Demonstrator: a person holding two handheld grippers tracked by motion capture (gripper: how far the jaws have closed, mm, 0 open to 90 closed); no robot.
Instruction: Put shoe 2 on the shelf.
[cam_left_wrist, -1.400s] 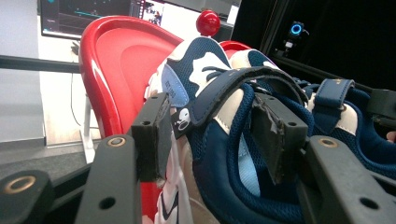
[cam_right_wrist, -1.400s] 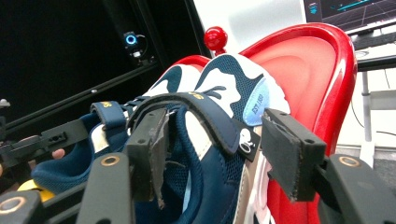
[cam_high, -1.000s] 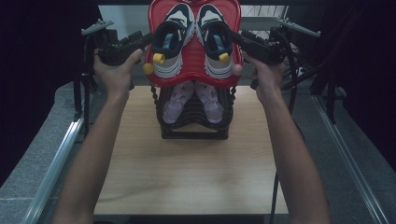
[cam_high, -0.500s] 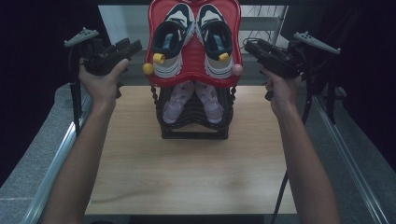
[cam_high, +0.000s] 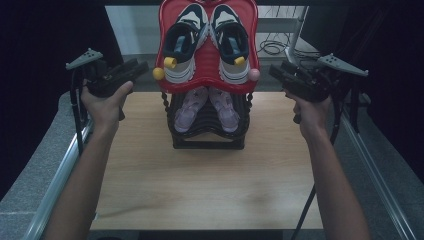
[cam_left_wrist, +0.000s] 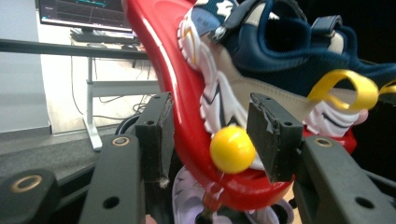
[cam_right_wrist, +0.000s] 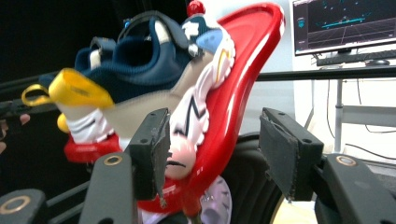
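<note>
- I see a shiny red plastic tray (cam_high: 207, 82) sitting on top of a black wavy shoe rack (cam_high: 209, 134) at the far side of the light wooden table (cam_high: 200, 185).
- On the tray lie two navy and white sneakers (cam_high: 186, 42), toes pointing away from me, each with a yellow pull loop at the heel.
- A yellow ball knob (cam_high: 158, 73) sticks out at the tray's left corner and a pink ball knob (cam_high: 254, 75) at its right corner.
- A pair of pale purple shoes (cam_high: 206, 107) sits lower in the rack; the tray hides their toe ends.
- My left gripper (cam_high: 134, 67) is just beside the tray's left edge. Its jaws are spread and have just been closing a little. In the left gripper view (cam_left_wrist: 219, 135) the tray's edge and the yellow knob look to be in the gap, but the pads do not press on them.
- My right gripper (cam_high: 275, 72) is near the tray's right edge, jaws spread too, nothing pinched. In the right gripper view (cam_right_wrist: 224, 149) one jaw covers most of the pink knob.
- The tray's far end is cut off at the top of the high view.
- The room on both sides is too dark to make out.
</note>
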